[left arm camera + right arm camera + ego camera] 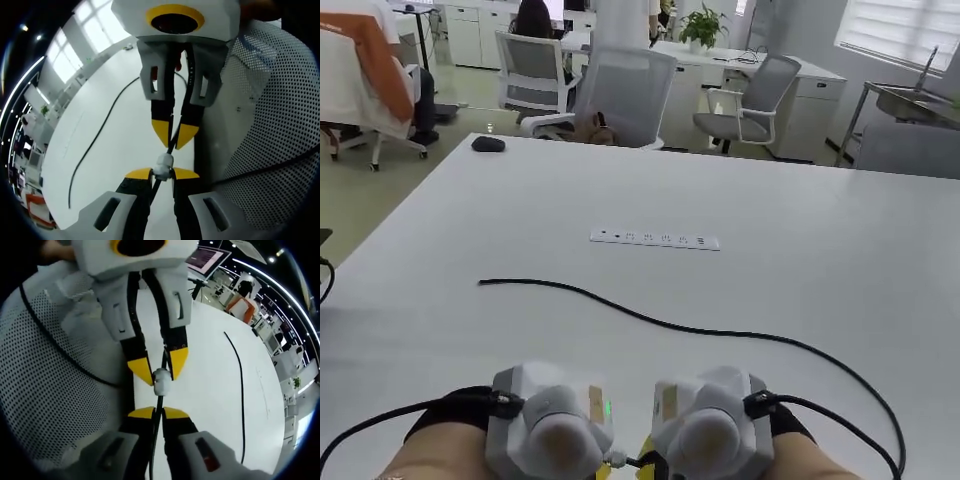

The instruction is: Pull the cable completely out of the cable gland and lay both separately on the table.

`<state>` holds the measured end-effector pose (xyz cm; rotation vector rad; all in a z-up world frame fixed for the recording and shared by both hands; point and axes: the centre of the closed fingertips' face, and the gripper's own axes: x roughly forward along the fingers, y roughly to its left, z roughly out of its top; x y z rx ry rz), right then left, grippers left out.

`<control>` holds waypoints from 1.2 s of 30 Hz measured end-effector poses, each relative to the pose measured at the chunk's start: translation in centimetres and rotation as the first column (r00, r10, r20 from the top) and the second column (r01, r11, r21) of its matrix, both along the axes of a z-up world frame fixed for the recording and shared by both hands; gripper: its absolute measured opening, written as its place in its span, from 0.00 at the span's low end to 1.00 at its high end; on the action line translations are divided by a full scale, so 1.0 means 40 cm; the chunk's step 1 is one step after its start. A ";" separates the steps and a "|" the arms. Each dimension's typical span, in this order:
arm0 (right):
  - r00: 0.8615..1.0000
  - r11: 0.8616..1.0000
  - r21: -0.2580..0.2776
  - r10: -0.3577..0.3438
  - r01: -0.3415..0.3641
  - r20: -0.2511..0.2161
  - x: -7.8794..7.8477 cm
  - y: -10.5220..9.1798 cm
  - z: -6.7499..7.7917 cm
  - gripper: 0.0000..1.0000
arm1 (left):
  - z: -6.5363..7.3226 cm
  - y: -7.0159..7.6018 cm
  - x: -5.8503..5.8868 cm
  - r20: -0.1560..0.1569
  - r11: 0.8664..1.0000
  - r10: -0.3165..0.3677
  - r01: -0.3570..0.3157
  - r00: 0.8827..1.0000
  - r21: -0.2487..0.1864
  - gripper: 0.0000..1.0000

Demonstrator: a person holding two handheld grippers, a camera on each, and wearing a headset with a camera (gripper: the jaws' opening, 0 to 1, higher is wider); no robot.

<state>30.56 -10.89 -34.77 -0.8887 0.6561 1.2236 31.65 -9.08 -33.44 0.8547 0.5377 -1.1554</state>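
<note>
Pinching with my left claw [162,174] the white cable gland [163,166], low center of the left gripper view. Right claw [159,413] is squeezed onto the black cable [700,330] just beside the gland. Cable trails mid-frame across the white tabletop [800,250].

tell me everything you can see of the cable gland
The cable gland is a small, white, plastic-looking fitting with a rounded body. It sits pinched between the yellow-tipped jaws of the left gripper. A thin black cable runs through it, and the right gripper clamps that cable just beyond the gland.
</note>
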 end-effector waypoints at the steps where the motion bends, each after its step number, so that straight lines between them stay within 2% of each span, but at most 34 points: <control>1: 1.000 1.000 -0.001 -0.001 0.001 -0.004 0.001 -0.001 -0.002 0.03 | 0.000 0.000 -0.002 -0.002 1.000 -0.002 0.002 1.000 0.001 0.17; 3: 1.000 0.999 -0.030 -0.013 0.013 -0.002 0.009 -0.015 -0.013 0.03 | -0.004 0.004 0.005 0.007 1.000 -0.003 0.003 1.000 0.014 0.17; 4: 1.000 0.998 -0.062 -0.019 0.019 0.001 0.015 -0.030 -0.023 0.03 | -0.009 0.006 0.011 0.003 1.000 0.003 -0.003 1.000 0.012 0.17; 6: 1.000 0.995 -0.092 -0.031 0.030 -0.001 0.018 -0.044 -0.033 0.03 | -0.011 0.009 0.016 0.001 1.000 0.011 -0.011 1.000 0.010 0.17; 10: 0.999 0.991 -0.120 -0.053 0.053 -0.003 0.021 -0.057 -0.039 0.03 | -0.012 0.008 0.018 0.001 1.000 0.012 -0.012 1.000 0.008 0.17; 14: 0.997 0.979 -0.186 -0.081 0.079 -0.004 0.025 -0.089 -0.055 0.03 | -0.012 0.009 0.019 0.002 1.000 0.014 -0.015 1.000 0.009 0.17; 16: 0.990 0.963 -0.234 -0.142 0.134 -0.020 0.030 -0.123 -0.068 0.03 | -0.010 0.011 0.018 0.003 1.000 0.017 -0.017 1.000 0.009 0.17; 18: 0.985 0.948 -0.275 -0.173 0.161 -0.020 0.035 -0.150 -0.077 0.03 | -0.006 0.011 0.016 0.004 1.000 0.020 -0.020 1.000 0.008 0.17; 23: 0.977 0.929 -0.310 -0.215 0.202 -0.010 0.044 -0.178 -0.083 0.03 | -0.005 0.010 0.019 0.008 1.000 0.021 -0.021 1.000 0.005 0.17; 25: 0.965 0.910 -0.334 -0.262 0.247 0.001 0.052 -0.202 -0.083 0.03 | -0.005 0.011 0.020 0.007 1.000 0.026 -0.026 1.000 0.003 0.17; 28: 0.957 0.890 -0.366 -0.289 0.274 0.013 0.057 -0.231 -0.086 0.03 | -0.002 0.012 0.019 0.008 1.000 0.029 -0.029 1.000 0.002 0.17; 30: 0.953 0.883 -0.373 -0.304 0.286 0.011 0.052 -0.237 -0.082 0.04 | -0.002 0.012 0.019 0.009 1.000 0.030 -0.030 1.000 0.001 0.17; 32: 0.950 0.882 -0.370 -0.311 0.292 0.008 0.052 -0.238 -0.081 0.04 | 0.000 0.011 0.018 0.009 0.999 0.033 -0.033 0.999 0.000 0.17; 34: 0.953 0.888 -0.363 -0.302 0.283 0.004 0.052 -0.232 -0.082 0.10 | 0.002 0.012 0.018 0.012 0.999 0.033 -0.033 0.999 0.003 0.17; 35: 0.958 0.899 -0.353 -0.287 0.261 -0.023 0.040 -0.218 -0.087 0.15 | 0.002 0.012 0.016 0.008 0.999 0.034 -0.034 0.999 0.002 0.17; 36: 0.963 0.915 -0.326 -0.267 0.238 -0.046 0.032 -0.198 -0.088 0.19 | 0.000 0.012 0.017 0.006 0.999 0.033 -0.033 0.999 0.002 0.17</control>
